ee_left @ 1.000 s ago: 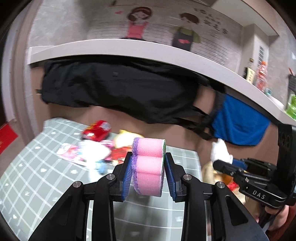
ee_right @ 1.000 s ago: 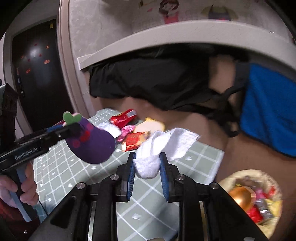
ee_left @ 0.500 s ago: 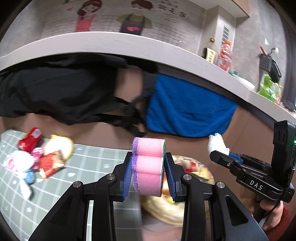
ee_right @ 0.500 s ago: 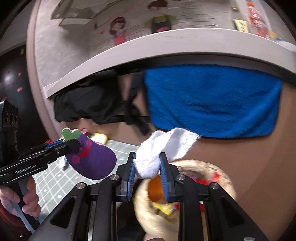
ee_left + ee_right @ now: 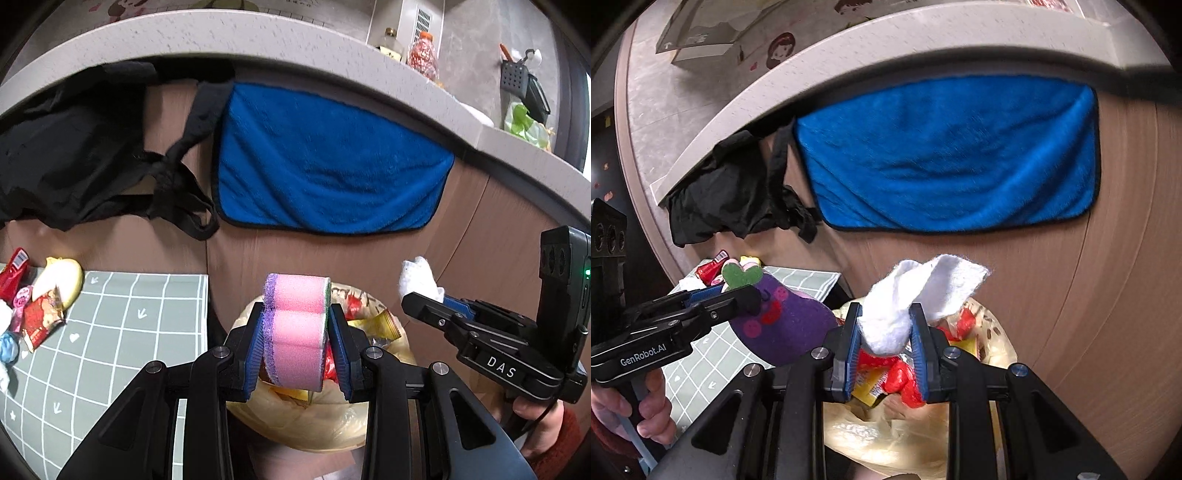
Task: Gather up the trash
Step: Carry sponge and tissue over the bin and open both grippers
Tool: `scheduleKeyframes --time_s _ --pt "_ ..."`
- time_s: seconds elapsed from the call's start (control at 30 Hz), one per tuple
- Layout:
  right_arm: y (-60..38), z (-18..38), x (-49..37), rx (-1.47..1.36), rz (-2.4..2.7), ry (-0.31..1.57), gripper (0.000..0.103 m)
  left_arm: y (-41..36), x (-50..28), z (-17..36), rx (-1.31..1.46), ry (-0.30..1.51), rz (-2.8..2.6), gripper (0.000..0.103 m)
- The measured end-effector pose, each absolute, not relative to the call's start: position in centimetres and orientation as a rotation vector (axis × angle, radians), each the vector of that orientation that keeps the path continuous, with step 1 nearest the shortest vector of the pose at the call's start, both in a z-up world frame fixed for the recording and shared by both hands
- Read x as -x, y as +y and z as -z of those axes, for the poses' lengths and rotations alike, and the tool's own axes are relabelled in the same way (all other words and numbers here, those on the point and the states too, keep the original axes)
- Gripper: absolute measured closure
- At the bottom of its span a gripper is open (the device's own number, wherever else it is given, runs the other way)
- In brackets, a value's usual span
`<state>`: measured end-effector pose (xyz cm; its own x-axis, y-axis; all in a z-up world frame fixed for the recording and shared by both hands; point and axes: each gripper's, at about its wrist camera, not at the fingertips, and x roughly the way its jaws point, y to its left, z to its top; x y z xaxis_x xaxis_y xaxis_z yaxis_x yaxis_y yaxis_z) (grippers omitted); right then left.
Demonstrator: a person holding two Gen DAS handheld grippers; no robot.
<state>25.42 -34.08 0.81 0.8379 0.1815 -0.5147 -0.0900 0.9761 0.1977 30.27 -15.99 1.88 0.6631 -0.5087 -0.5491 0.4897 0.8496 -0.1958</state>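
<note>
Both grippers have swung from the surface [image 5: 110, 332] to above the trash bag [image 5: 923, 424]: left gripper [image 5: 295, 343] jaws clamp the sponge [image 5: 295, 332], right gripper [image 5: 886, 339] jaws pinch the tissue [image 5: 905, 306], ready for release.

- Worktop [image 5: 122, 332]: covered by a grey-green cloth with a white grid, small hearts and arrows printed in the squares.
- Landmark: yellow rounded item [image 5: 62, 280], lying near the worktop's back edge.
- Red packet with barcode label [image 5: 13, 271]: just left of the yellow item, at the frame edge.
- Red snack wrapper [image 5: 40, 321]: in front of the yellow item, touching it.
- Pink piece [image 5: 22, 295] and light blue piece [image 5: 7, 347]: left of the wrapper, tight in the same cluster.
- From the yellow item rightward to the worktop's corner, only cloth shows.
</note>
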Motion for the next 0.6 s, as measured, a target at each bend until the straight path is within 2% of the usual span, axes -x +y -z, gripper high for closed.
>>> scheduleKeyframes --time_s 0.6 --pt "-36.1 2.0 -26.7 -0.227 -0.151 0.599 0.08 -17.5 -32.5 1.5 0.054 0.724 0.571 0.069"
